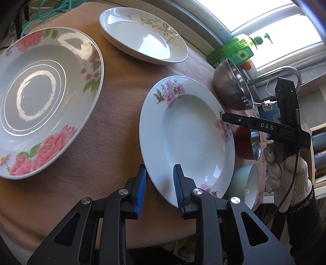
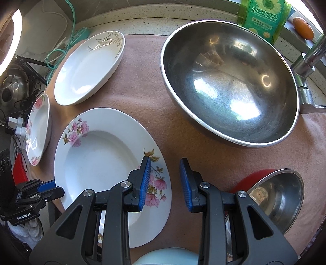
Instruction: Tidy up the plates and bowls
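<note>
A white deep plate with pink flowers [image 1: 189, 138] [image 2: 101, 161] lies on the pink cloth. My left gripper [image 1: 160, 175] is open, its jaws straddling the plate's near rim. My right gripper [image 2: 165, 173] is open, straddling the plate's opposite rim; it shows in the left wrist view [image 1: 226, 118]. A large rose plate [image 1: 42, 97] [image 2: 38, 128] lies to the left. A white oval dish with gold leaves [image 1: 142, 34] [image 2: 89, 67] lies at the back. A big steel bowl [image 2: 230, 85] [image 1: 234, 85], a red-and-steel bowl [image 2: 279, 197] [image 1: 248, 142] and a pale blue bowl [image 1: 244, 183] [image 2: 167, 256] sit to the right.
A green detergent bottle [image 2: 262, 16] and an orange fruit [image 2: 303, 27] stand on the window ledge behind. A tap [image 2: 309, 55] rises at the right. Green cables [image 2: 67, 46] and electronics lie off the cloth's left edge.
</note>
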The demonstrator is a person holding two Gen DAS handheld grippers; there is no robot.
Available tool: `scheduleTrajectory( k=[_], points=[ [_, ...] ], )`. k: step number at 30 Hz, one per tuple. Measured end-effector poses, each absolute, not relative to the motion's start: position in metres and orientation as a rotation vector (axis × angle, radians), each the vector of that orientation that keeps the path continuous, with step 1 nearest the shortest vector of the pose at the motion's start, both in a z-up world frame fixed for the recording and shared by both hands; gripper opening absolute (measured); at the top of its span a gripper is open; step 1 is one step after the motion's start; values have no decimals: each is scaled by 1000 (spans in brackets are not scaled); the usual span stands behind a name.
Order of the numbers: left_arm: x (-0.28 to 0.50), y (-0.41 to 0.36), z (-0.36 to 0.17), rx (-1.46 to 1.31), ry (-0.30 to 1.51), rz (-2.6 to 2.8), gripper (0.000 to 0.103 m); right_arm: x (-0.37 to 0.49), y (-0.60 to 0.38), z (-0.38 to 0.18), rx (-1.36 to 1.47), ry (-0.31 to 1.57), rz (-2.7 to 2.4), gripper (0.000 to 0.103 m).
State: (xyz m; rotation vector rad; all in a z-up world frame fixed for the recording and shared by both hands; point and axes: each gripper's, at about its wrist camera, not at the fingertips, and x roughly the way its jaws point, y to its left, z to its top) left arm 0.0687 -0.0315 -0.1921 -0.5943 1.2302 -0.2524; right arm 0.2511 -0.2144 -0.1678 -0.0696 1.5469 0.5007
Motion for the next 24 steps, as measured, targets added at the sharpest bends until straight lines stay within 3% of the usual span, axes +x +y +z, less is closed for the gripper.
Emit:
scheduleTrajectory(
  k=[6,24],
  points=[
    [70,-32,-193,-595,1233,-254,24,251,-205,-170,-97,1564,543,24],
    [66,-31,-190,-581,1245,-248,24,245,-195,-169,-112,1574,539,24]
  ],
)
